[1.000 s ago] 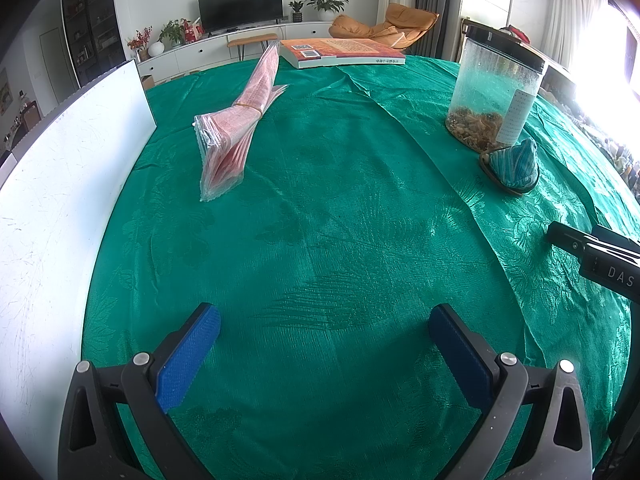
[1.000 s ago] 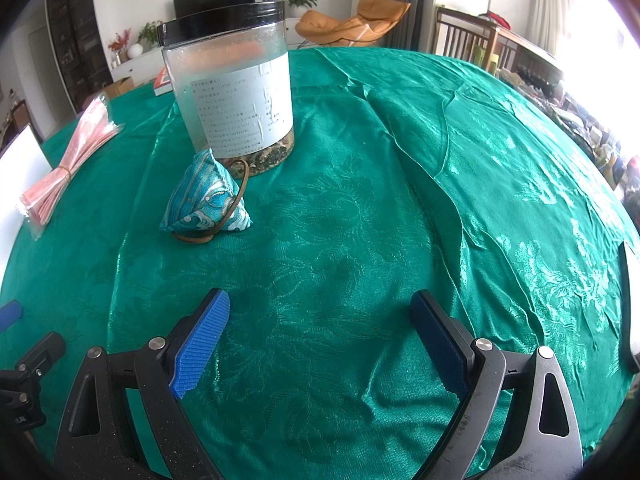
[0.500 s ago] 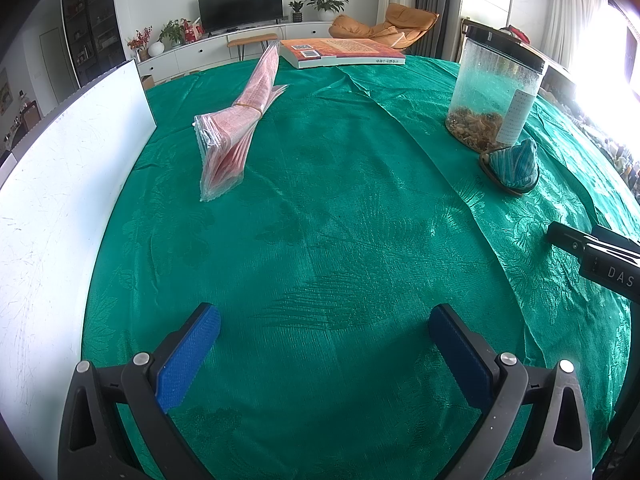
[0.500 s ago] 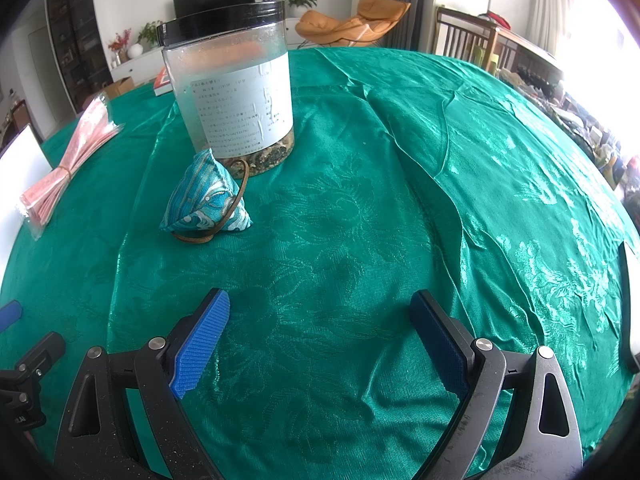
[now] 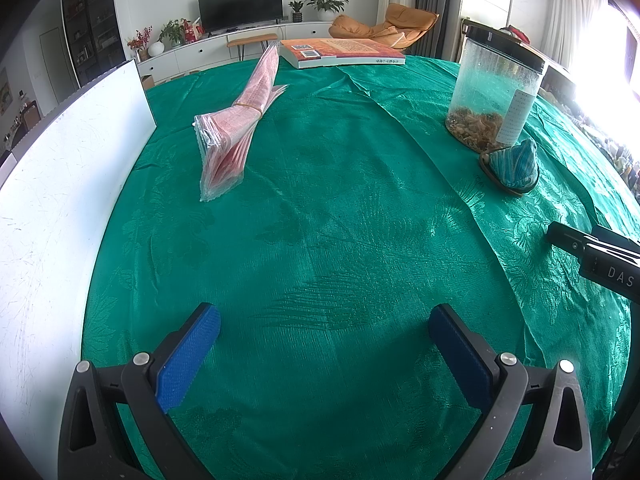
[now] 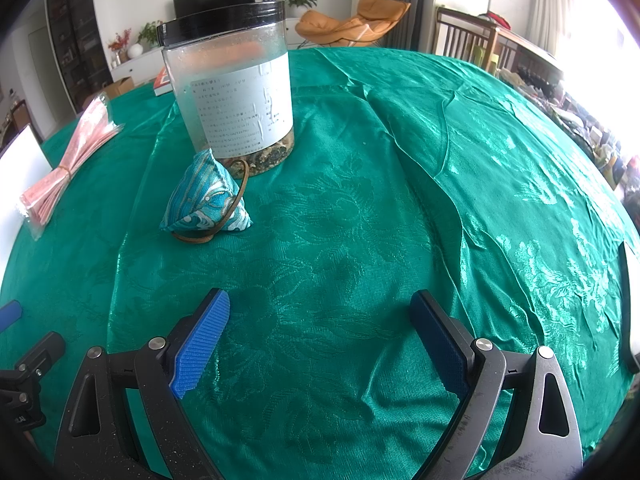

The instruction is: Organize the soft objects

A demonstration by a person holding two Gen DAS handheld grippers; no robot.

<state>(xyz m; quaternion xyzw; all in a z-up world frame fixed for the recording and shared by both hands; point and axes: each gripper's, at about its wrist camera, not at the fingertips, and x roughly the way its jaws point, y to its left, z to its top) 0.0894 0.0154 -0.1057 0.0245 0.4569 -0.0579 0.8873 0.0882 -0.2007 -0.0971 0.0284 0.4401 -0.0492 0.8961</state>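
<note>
Both tools sit low over the table (image 5: 320, 240), which is covered in green patterned cloth. The left tool (image 5: 324, 320) has its blue pads spread wide apart with nothing between them, and the right tool (image 6: 320, 308) is likewise spread and empty. The soft teal pouch (image 6: 206, 198), pyramid-shaped with a brown loop around it, lies far left of the right tool, just beside the clear jar (image 6: 232, 92) with a black lid. A banded bundle of pink sheets (image 5: 236, 128) lies far left, near a white board (image 5: 60, 184); a book (image 5: 340, 52) rests at the far edge
</note>
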